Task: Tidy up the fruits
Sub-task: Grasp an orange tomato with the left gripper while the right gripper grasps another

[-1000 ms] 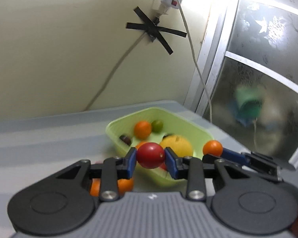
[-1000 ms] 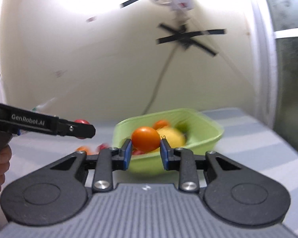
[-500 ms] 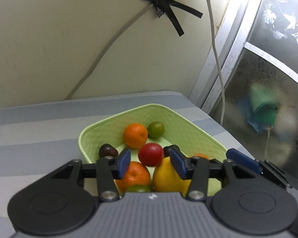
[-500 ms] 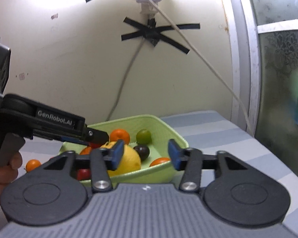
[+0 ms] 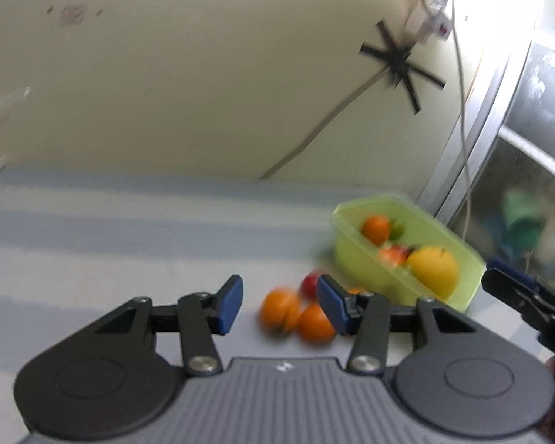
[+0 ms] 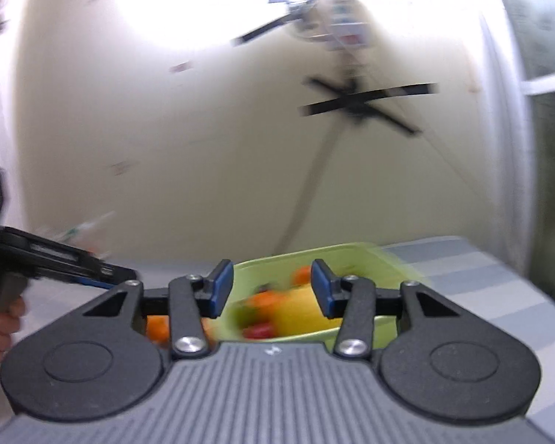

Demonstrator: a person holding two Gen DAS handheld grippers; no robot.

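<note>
My left gripper [image 5: 281, 303] is open over the striped table, nothing between its fingers. Just beyond it lie two oranges [image 5: 279, 309] and a red tomato [image 5: 310, 285], loose on the cloth. To their right stands the light green basket [image 5: 344, 222], holding an orange [image 5: 375, 229], a lemon [image 5: 433, 270] and other fruit. My right gripper [image 6: 272, 288] hovers at the near side of the basket [image 6: 333, 255]; its jaws are closing with nothing between them. The picture is blurred.
A cream wall with a taped cable [image 5: 396, 63] and a power strip [image 5: 434, 18] rises behind the table. A window frame [image 5: 492, 118] closes off the right. A clear bag [image 5: 0, 129] sits at the far left. A hand [image 6: 0, 325] holds the left gripper.
Both grippers let go of their fruit: the red tomato and the orange went into the basket. My left gripper then swung left to the loose fruit on the table.
</note>
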